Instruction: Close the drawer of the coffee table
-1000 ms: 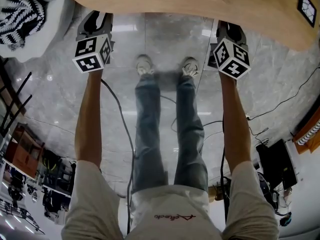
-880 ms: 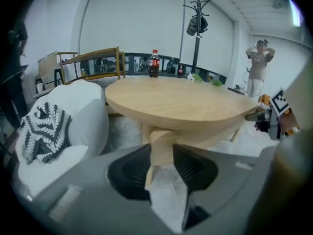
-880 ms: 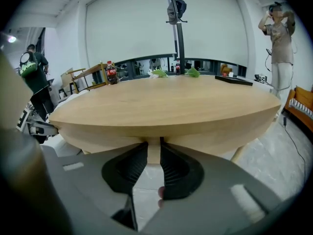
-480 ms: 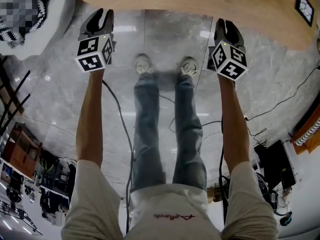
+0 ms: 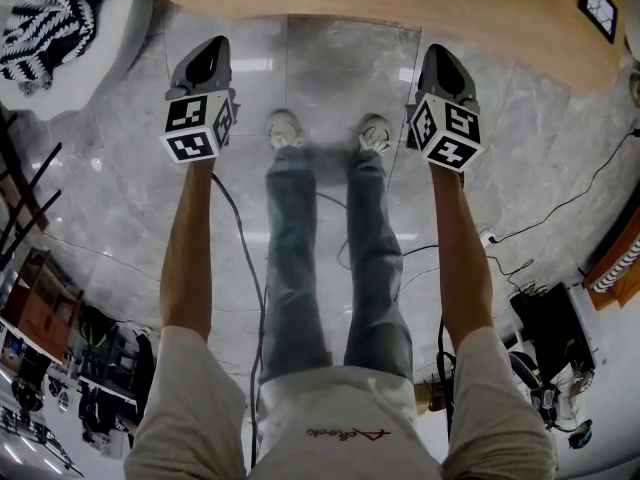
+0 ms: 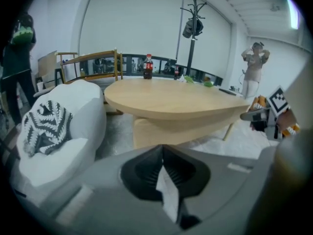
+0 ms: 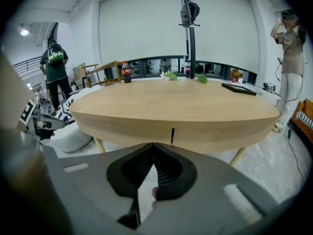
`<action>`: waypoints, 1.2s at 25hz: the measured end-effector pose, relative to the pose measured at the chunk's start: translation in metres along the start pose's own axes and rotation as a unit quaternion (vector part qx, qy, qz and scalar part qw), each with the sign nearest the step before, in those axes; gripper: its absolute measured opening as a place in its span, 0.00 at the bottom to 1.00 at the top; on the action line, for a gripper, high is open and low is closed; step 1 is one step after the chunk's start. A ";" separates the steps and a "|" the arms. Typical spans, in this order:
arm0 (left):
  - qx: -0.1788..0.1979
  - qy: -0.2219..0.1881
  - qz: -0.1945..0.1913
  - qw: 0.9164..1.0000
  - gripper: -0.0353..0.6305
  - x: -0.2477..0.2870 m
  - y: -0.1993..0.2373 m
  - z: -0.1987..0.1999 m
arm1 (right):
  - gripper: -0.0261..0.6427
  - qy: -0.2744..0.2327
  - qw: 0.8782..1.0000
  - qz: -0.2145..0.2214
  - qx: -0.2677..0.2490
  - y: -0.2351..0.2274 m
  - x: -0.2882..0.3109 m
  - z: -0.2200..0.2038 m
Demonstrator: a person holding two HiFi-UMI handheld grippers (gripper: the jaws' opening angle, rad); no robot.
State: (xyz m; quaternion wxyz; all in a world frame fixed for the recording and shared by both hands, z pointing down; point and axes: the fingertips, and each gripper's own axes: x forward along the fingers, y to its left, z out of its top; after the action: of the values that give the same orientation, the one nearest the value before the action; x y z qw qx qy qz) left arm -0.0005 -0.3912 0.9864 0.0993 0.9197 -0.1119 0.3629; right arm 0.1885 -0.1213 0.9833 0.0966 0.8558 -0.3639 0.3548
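The oval wooden coffee table (image 5: 400, 8) spans the top of the head view. Its front edge (image 7: 195, 129) looks flush, broken only by a short dark seam (image 7: 172, 136); no drawer sticks out. My left gripper (image 5: 205, 60) and right gripper (image 5: 442, 63) hang side by side over the marble floor, a little short of the table's edge and touching nothing. Both have just been closing, with nothing between the jaws. In the left gripper view the left gripper's (image 6: 162, 147) tips meet. In the right gripper view the right gripper's (image 7: 154, 145) tips meet too.
A white armchair with a zebra-pattern cushion (image 5: 40, 28) stands left of the table. The person's legs and shoes (image 5: 290, 128) are between my arms, with cables (image 5: 240, 238) on the floor. On the table are a black frame (image 5: 597, 3) and a cola bottle (image 6: 147, 66). Two people (image 7: 291, 48) stand beyond.
Both grippers have drawn back from under the table's edge toward the person. Their jaws, open in the earlier frames, are now shut.
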 end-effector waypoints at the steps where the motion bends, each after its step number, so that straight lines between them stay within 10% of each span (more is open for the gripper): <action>1: 0.000 -0.002 -0.001 1.000 0.06 -0.003 -0.003 0.001 | 0.05 -0.002 1.000 0.001 -0.001 0.000 -0.003 0.001; 30: -0.002 -0.086 -0.018 0.996 0.05 -0.176 -0.108 0.177 | 0.04 -0.106 0.991 0.070 -0.035 0.040 -0.196 0.192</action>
State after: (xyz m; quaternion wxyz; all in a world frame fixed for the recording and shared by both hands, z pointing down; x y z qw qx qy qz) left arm 0.0188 -0.3115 0.7273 0.0975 0.9491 -0.1041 0.2809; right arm 0.1697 -0.1224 0.7063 0.0619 0.8574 -0.4428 0.2548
